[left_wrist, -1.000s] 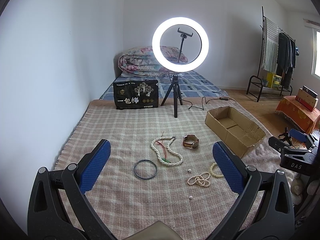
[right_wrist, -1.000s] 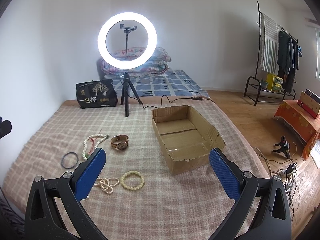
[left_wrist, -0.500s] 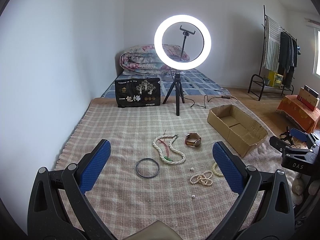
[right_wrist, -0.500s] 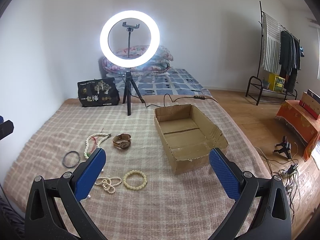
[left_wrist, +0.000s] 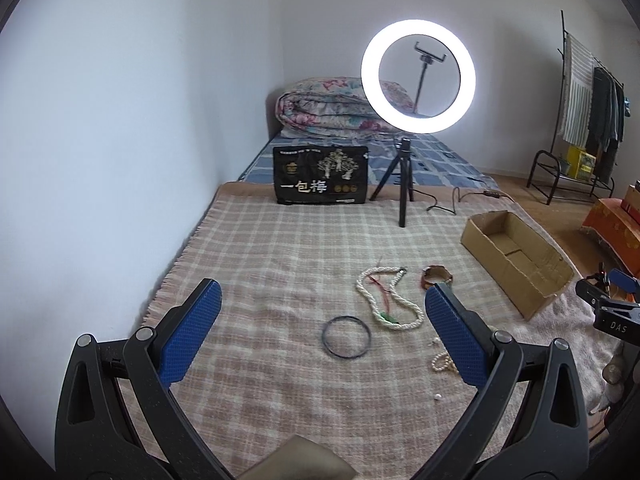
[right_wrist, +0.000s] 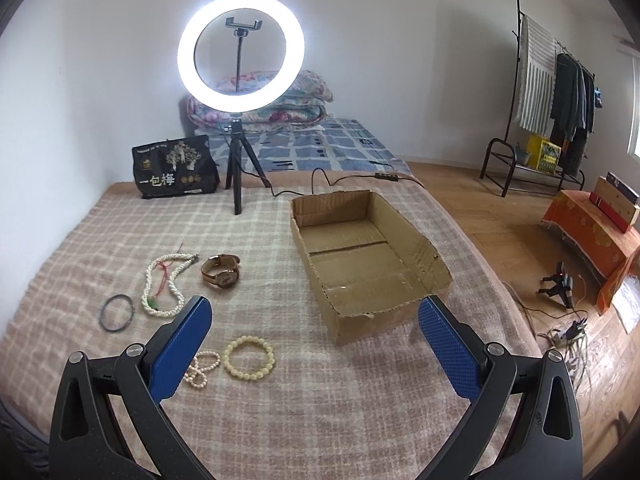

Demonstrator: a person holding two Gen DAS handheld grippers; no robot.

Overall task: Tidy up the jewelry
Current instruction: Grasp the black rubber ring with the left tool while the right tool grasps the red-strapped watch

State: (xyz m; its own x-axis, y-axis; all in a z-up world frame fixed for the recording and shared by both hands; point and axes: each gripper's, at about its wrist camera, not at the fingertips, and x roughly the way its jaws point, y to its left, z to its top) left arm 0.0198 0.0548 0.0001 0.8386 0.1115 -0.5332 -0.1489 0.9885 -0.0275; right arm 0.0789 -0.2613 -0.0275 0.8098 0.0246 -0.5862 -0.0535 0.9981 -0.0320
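Jewelry lies on a plaid blanket (right_wrist: 280, 420): a dark bangle (left_wrist: 346, 336) (right_wrist: 116, 313), a white twisted bead necklace (left_wrist: 386, 300) (right_wrist: 166, 284), a brown wristwatch (left_wrist: 436, 275) (right_wrist: 221, 271), a thin pearl strand (right_wrist: 202, 368) (left_wrist: 440, 361) and a cream bead bracelet (right_wrist: 249, 357). An empty cardboard box (right_wrist: 368, 256) (left_wrist: 516, 256) stands to their right. My left gripper (left_wrist: 322, 336) is open and empty, held above the blanket near the bangle. My right gripper (right_wrist: 314, 354) is open and empty, between the bracelet and the box.
A lit ring light on a tripod (right_wrist: 240, 56) and a black printed bag (right_wrist: 176, 174) stand at the blanket's far edge. A folded quilt (left_wrist: 332, 108) lies behind. A cable (right_wrist: 344, 178) runs behind the box. The right gripper's body (left_wrist: 612, 312) shows at the left view's right edge.
My left gripper has swung to the left, so the jewelry sits further right in its view. My right gripper has moved slightly forward and right toward the box. Both stay open.
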